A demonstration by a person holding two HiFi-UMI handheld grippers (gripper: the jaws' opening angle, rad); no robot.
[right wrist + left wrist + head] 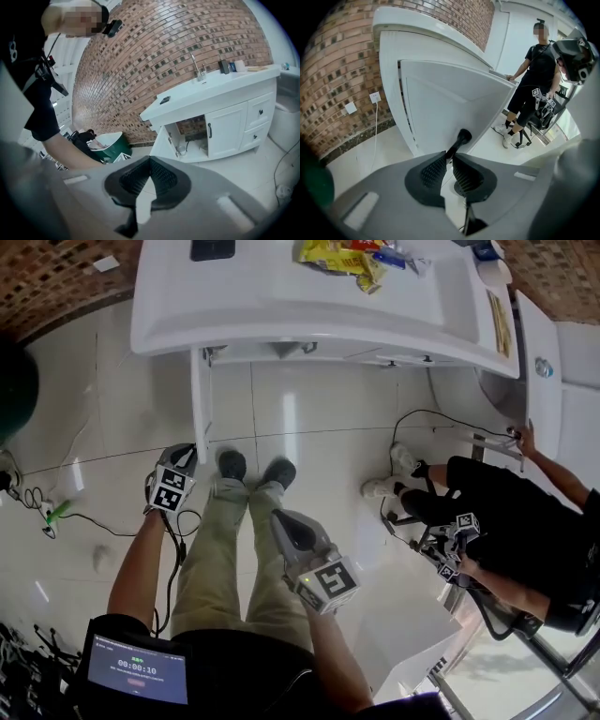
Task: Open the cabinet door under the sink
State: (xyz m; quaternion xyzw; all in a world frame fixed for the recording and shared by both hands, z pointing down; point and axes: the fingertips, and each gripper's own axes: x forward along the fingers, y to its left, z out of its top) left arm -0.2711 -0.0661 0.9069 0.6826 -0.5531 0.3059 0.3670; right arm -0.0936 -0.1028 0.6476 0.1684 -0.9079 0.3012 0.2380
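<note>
Cabinet door (200, 407) open, free edge toward person; L gripper (449, 157) on handle (461, 138)

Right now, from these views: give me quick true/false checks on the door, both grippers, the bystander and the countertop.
1. The cabinet door stands open. True.
2. The left gripper is empty. False: it is shut on the door's black handle.
3. The right gripper holds a drawer knob. False: jaws together, nothing held.
4. A second person stands nearby. True.
5. The countertop is bare. False: a yellow packet lies on it.
</note>
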